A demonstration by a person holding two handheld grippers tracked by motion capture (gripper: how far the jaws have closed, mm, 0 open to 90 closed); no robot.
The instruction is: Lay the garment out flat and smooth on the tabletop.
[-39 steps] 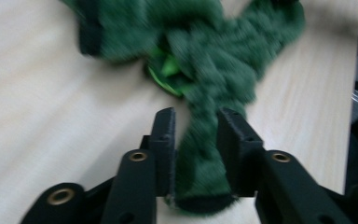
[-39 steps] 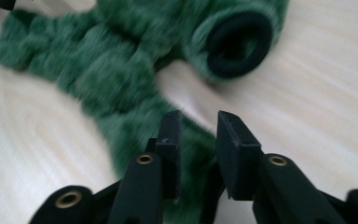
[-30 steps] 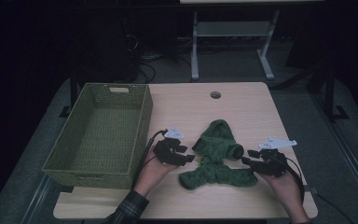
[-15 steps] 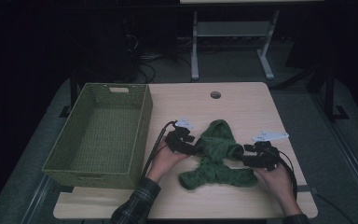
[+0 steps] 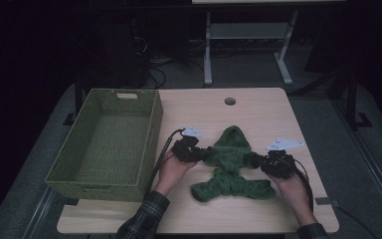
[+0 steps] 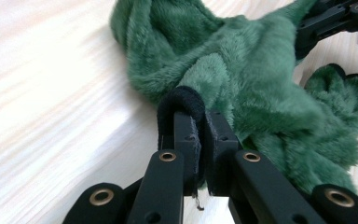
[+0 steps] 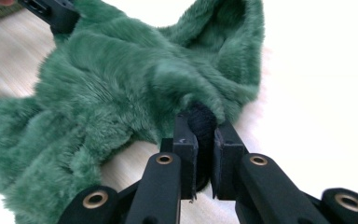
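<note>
The green fleece garment (image 5: 231, 167) lies near the table's (image 5: 258, 107) front edge, its black cuffs pinched by the just-closed left gripper (image 6: 199, 122) and right gripper (image 7: 201, 125). Thin cuff holds may slip when lifted.

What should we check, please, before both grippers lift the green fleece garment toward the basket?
1. Left gripper shut on a black cuff of the green fleece garment: ok; its jaws have just been closing.
2. Right gripper shut on the other black cuff: ok; also just closed.
3. Garment free of other things on the table: ok.
4. Basket empty and open-topped: ok.
5. Grip deep enough to bear the garment's weight: cannot tell.
6. Lower part of the garment not caught under a hand: cannot tell.
</note>
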